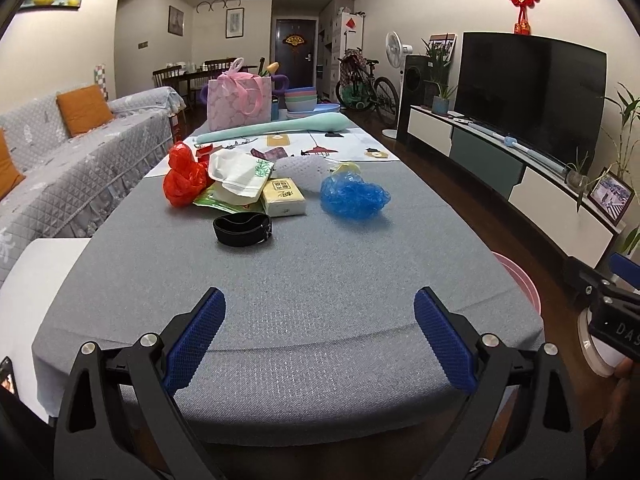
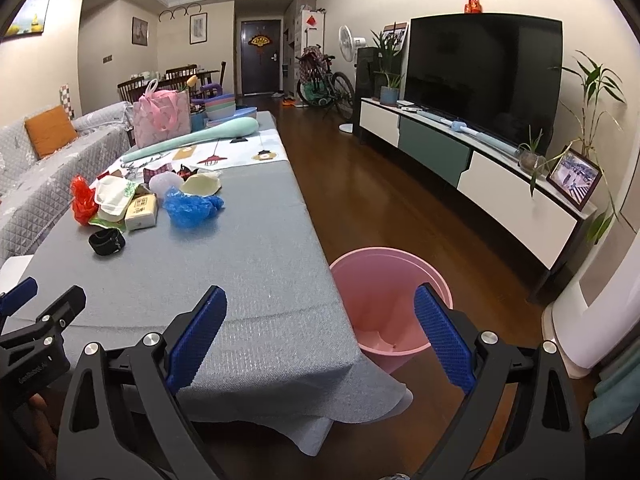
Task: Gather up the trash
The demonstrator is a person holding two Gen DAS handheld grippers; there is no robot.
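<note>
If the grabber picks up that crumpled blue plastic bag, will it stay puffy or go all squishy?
The blue plastic bag will probably squish flat, since it looks like thin, wrinkled film bunched loosely on the table. It seems very light, so a push might just slide it. Its glossy surface could slip from the open left gripper unless pinched well into a fold.

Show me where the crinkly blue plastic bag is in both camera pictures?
Left wrist view: the blue plastic bag lies right of center on the gray tablecloth, right of the yellow tissue pack.
Right wrist view: the bag sits far left of center, again just right of the tissue pack.
Shared landmark: the black strap loop, nearer the cameras than both.
</note>
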